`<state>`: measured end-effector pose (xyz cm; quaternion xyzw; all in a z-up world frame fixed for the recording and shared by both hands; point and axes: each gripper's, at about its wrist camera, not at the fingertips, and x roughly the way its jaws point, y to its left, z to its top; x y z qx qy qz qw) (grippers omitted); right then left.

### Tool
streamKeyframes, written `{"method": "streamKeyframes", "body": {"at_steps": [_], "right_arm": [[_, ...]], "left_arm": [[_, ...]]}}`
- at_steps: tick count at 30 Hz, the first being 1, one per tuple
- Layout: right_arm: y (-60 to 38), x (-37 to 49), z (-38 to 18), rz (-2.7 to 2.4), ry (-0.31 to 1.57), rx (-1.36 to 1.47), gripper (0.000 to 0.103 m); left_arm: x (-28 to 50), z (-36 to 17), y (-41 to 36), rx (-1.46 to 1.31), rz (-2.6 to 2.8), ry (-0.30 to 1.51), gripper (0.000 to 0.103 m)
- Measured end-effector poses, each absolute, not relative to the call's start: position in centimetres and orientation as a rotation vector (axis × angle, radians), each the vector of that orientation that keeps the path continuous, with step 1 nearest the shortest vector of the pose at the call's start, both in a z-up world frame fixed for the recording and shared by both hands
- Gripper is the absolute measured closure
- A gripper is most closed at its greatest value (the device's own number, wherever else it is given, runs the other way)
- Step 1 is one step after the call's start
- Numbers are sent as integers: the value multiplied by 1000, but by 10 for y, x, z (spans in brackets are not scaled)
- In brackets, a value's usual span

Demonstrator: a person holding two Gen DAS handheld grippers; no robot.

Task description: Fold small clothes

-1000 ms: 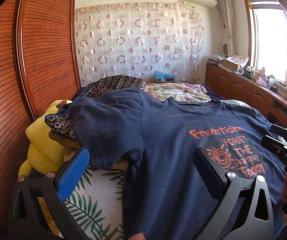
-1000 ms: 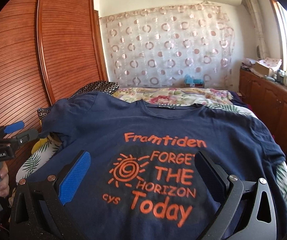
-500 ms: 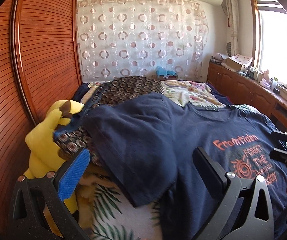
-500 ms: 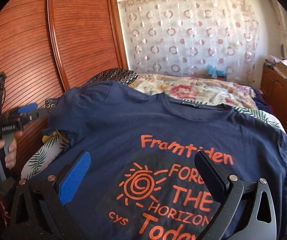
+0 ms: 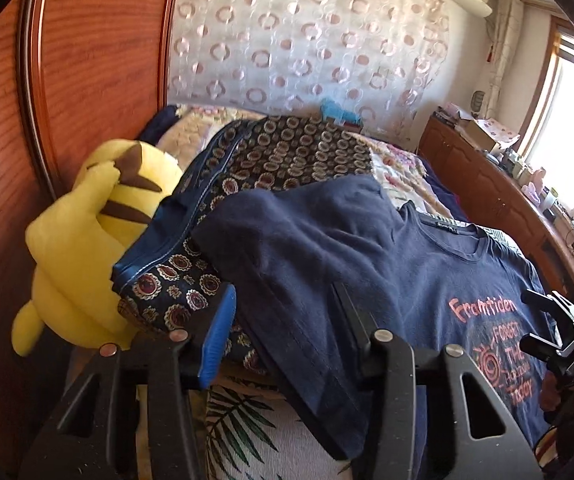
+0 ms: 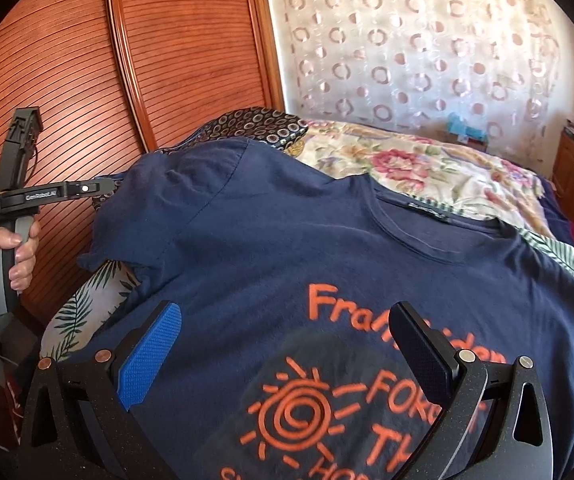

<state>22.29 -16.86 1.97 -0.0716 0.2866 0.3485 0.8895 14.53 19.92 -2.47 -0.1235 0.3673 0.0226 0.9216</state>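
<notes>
Left wrist: shirt sleeve (image 5: 311, 256) lies between left tool (image 5: 283, 328) fingers.

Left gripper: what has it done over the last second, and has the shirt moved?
The left gripper swung left toward the T-shirt's left sleeve and narrowed its jaws around the sleeve fabric; whether they pinch it is unclear. The right gripper stayed open above the orange print. The navy T-shirt still lies spread on the bed.

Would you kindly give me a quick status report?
Both tongs open, left around sleeve, right over T-shirt. Shirt spread flat, unfolded. Plush toy beside sleeve.
</notes>
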Motion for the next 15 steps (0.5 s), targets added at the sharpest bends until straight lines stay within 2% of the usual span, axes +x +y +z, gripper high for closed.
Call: {"method": "streamKeyframes", "body": {"at_steps": [5, 10, 12, 14, 15], "right_arm": [[-165, 249, 24, 748, 631, -153, 0], [-162, 272, 25, 761, 651, -149, 0], [-161, 280, 24, 766, 657, -148, 0], [-158, 287, 22, 768, 665, -144, 0], [-156, 289, 21, 769, 668, -142, 0]], "left_arm": [[162, -39, 204, -266, 82, 844, 54], [166, -40, 210, -280, 74, 857, 57], [166, -39, 206, -254, 73, 860, 80], [168, -36, 203, -236, 71, 862, 92], [168, -33, 202, -223, 72, 852, 94]]}}
